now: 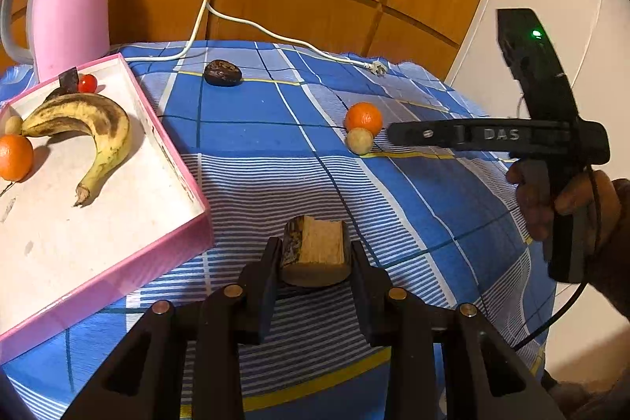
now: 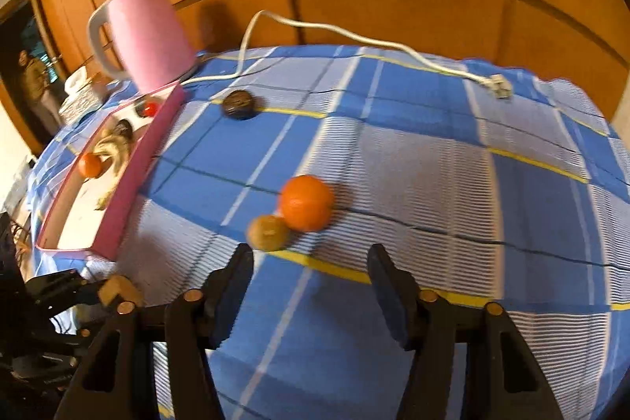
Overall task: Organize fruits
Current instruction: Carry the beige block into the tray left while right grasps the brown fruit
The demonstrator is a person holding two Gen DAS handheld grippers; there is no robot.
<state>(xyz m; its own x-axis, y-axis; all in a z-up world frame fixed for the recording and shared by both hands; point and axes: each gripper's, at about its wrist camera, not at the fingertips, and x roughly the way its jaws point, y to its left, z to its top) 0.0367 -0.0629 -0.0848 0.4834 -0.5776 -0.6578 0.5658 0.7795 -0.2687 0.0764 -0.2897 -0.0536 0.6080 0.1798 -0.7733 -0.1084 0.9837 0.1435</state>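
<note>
While the left gripper [image 1: 315, 254] clamps a cut brown fruit chunk [image 1: 315, 250], the pink tray [image 1: 173, 160] with banana [image 1: 90, 128] sits to its left, orange [image 1: 363, 119] and small tan fruit [image 1: 359, 140] ahead-right. Right wrist view: right gripper [image 2: 313, 286] jaws apart, empty; the orange [image 2: 307, 202] and tan fruit [image 2: 268, 232] lie just ahead, touching.
</note>
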